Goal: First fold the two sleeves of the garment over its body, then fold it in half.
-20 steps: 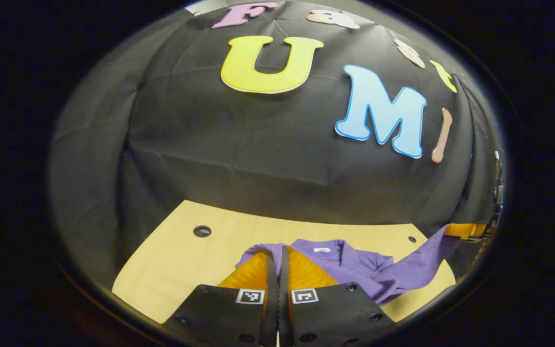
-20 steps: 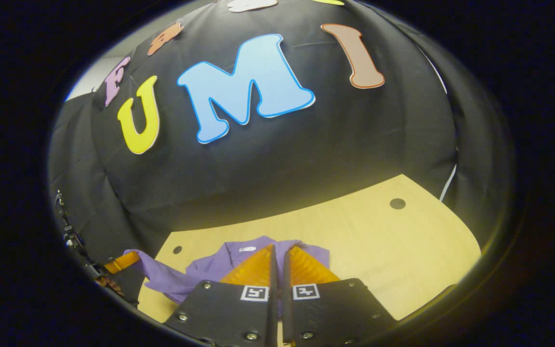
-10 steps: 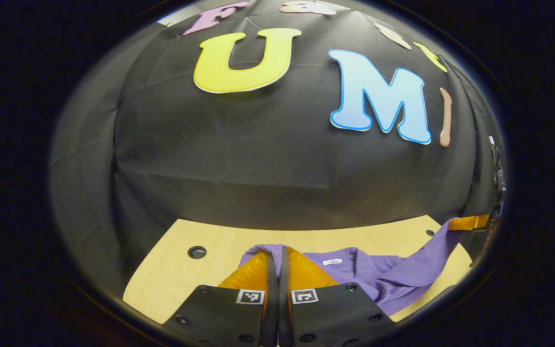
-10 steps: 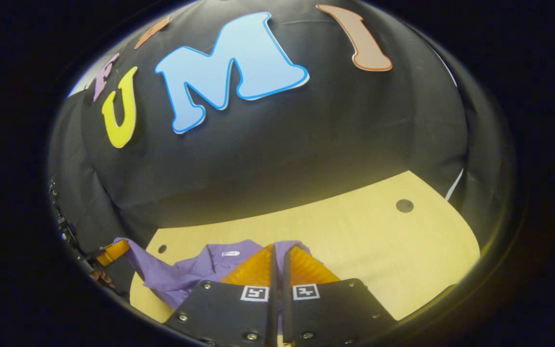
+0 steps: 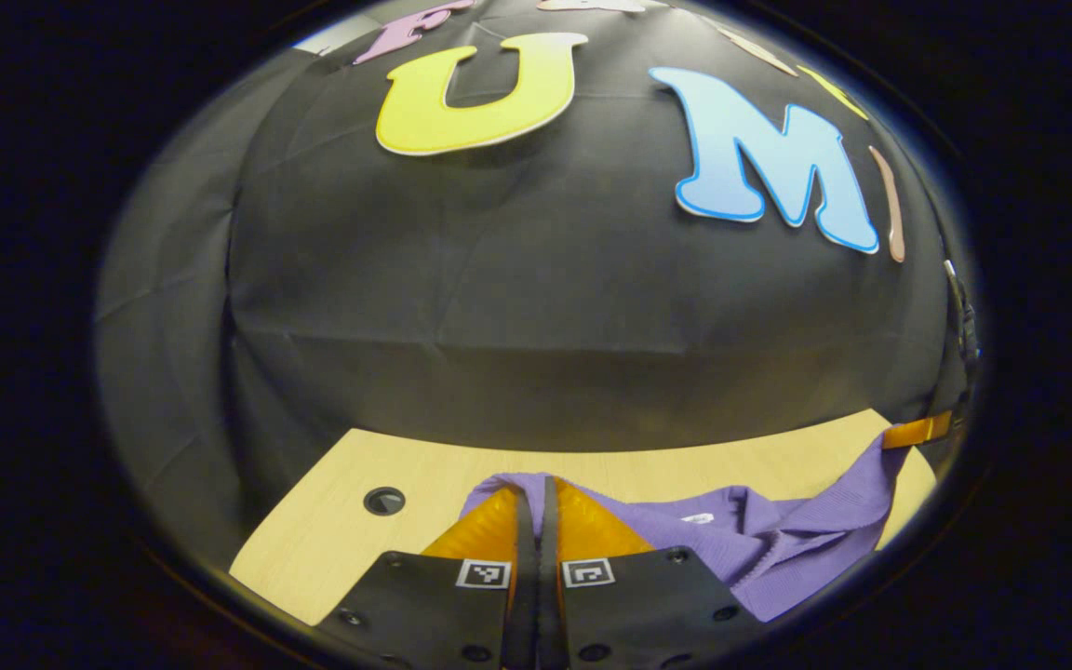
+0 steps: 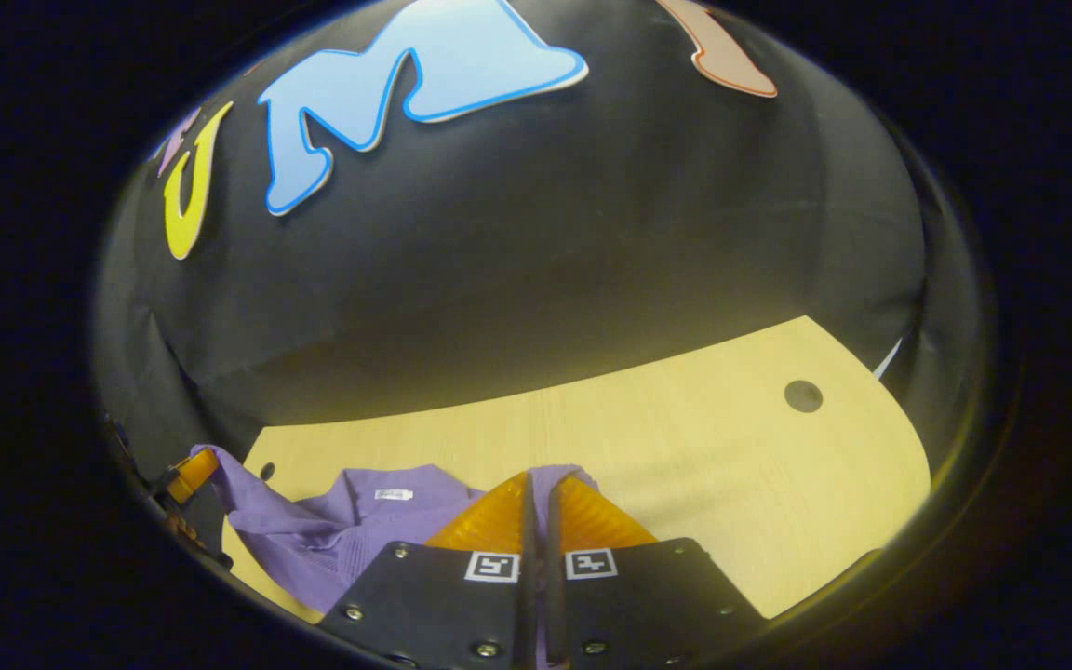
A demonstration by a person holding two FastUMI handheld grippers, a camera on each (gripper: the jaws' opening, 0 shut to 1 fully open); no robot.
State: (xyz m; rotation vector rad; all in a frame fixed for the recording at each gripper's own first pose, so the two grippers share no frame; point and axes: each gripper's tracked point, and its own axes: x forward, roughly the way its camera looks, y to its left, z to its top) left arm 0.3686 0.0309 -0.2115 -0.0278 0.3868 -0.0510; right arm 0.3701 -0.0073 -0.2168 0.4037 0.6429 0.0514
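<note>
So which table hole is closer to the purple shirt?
The left hole in the right gripper view, beside the purple shirt; the other hole sits amid bare wood.

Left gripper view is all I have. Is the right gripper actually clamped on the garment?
Observer: Yes, in the right gripper view the right gripper is shut with the purple garment pinched between its fingers.
Operator: Table room on that side?
Observer: Bare table runs past it, with one dark hole.
Operator: And mine, from there?
Observer: The left gripper holds a garment corner lifted at the far left edge.
</note>
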